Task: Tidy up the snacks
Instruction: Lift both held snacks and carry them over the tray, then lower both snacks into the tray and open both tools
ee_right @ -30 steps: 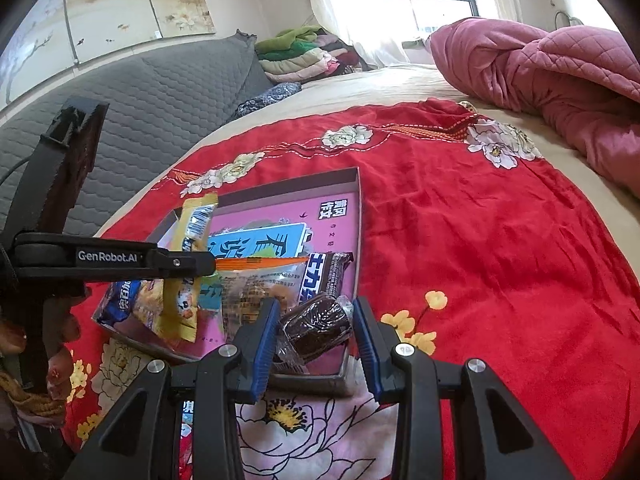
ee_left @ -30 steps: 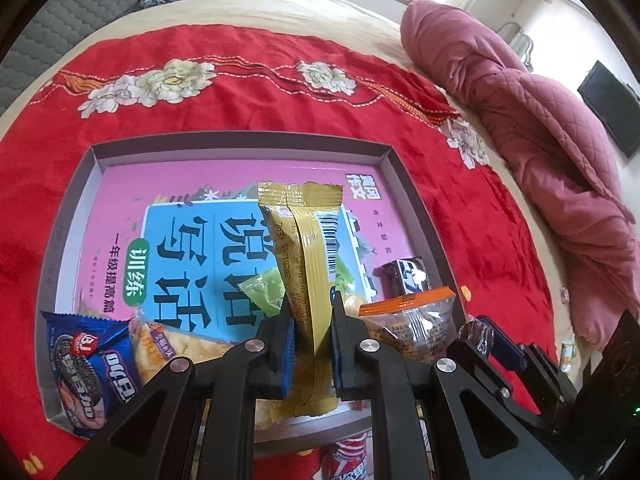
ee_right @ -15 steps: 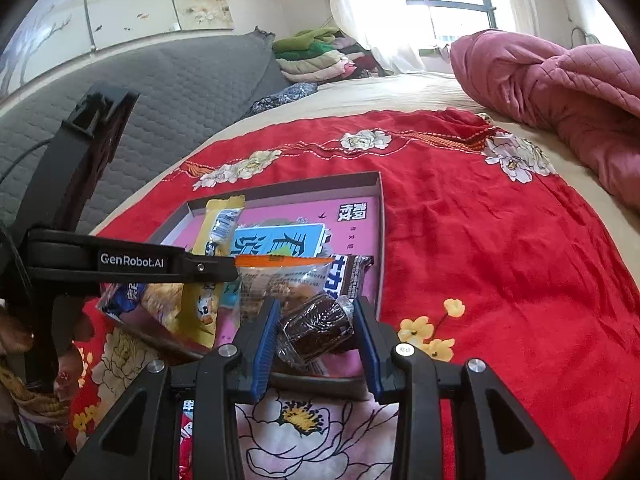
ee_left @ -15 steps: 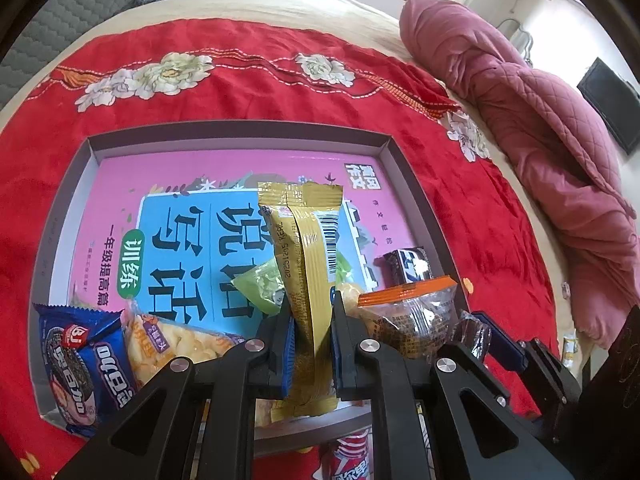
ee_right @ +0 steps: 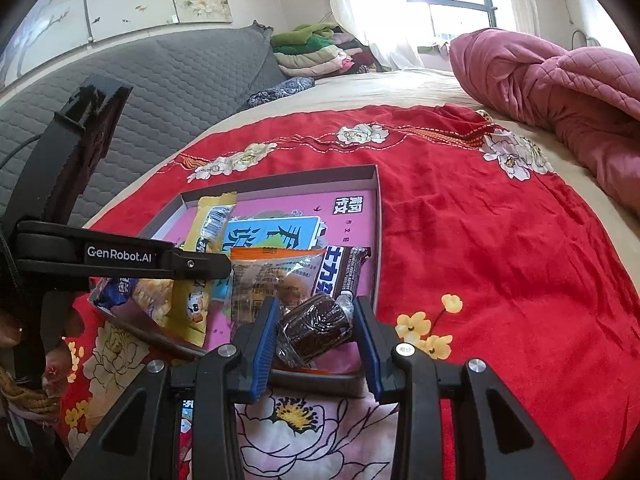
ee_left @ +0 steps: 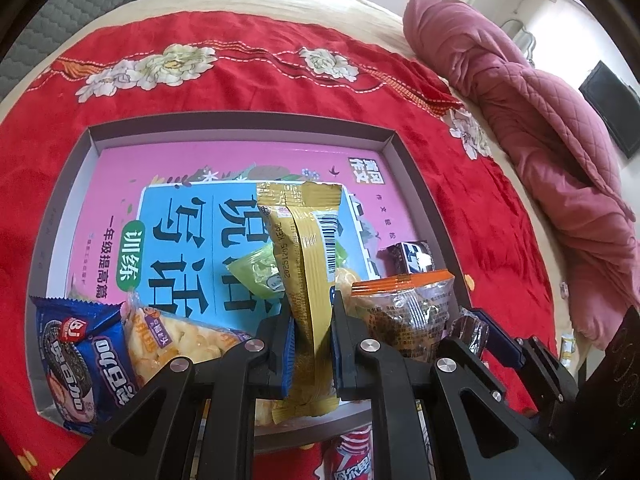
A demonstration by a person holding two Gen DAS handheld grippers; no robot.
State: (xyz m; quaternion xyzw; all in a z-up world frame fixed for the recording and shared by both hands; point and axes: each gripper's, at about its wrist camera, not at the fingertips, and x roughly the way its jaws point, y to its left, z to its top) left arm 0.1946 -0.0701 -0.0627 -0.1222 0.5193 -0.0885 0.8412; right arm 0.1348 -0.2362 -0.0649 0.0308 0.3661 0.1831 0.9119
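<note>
Left to right in the left wrist view: blue cookie pack (ee_left: 86, 360) with a round dark sandwich cookie printed on it, lying in the near-left corner of the grey shallow box (ee_left: 240, 124). Just beside it, touching, a clear bag of pale yellow puffed snacks (ee_left: 176, 338). Next, the left gripper (ee_left: 312, 344), its blue pads closed tight on a long gold wrapper (ee_left: 306, 264): centre seam and barcode face the camera, top end sticks up over the box, bottom end hangs below the pads. A small green packet (ee_left: 256, 274) lies behind the wrapper on the pink-and-blue book cover (ee_left: 224, 184) that lines the box floor. Right of that, an orange-topped clear bag (ee_left: 404, 316) with brownish pieces inside, then a dark chocolate bar (ee_left: 408, 258) near the box's right wall.

Right gripper (ee_right: 316, 328): fingers partly spread, with a dark brown cake in clear film (ee_right: 316, 322) sitting between the blue pads at the box's near-right edge. Film looks to be touching both pads, but I can't tell whether it's pinched.

Only the right wrist view shows the gold wrapper's printed cartoon face, the left gripper from the side and the chocolate bar's full length. Only the left wrist view shows the book cover nearly whole. The box sits on a red floral blanket (ee_right: 500, 264) on the bed.
</note>
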